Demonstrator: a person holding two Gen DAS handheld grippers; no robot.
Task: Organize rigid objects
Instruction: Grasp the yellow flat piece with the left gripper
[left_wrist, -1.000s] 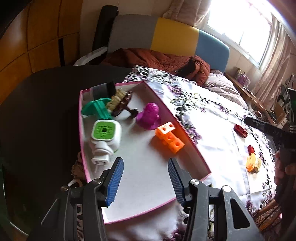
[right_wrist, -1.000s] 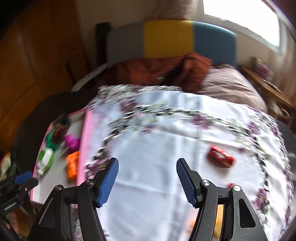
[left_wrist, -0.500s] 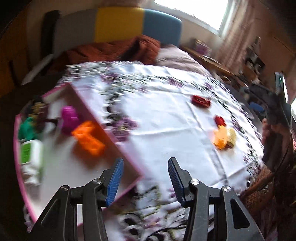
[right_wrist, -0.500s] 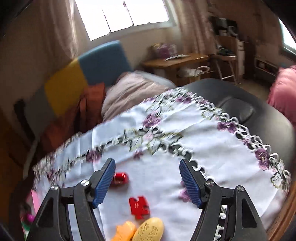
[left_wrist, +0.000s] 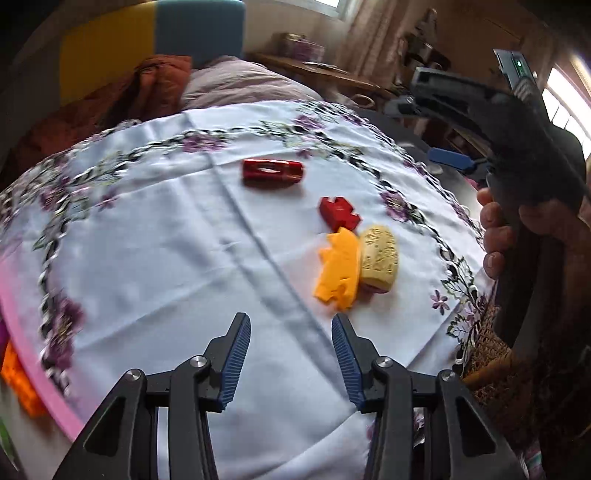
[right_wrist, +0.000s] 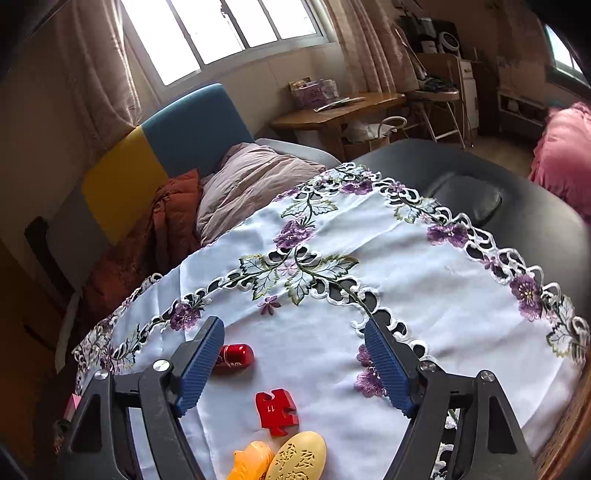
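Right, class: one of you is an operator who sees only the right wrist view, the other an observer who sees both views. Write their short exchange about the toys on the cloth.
Operator: I can't see the left gripper. Where is it?
Observer: The left gripper hovers over the cloth, just short of the orange piece. Its jaws are closing with nothing between them.
Operator: Is anything sorted already?
Observer: Yes. At the left edge of the left wrist view, orange blocks lie inside a pink tray.
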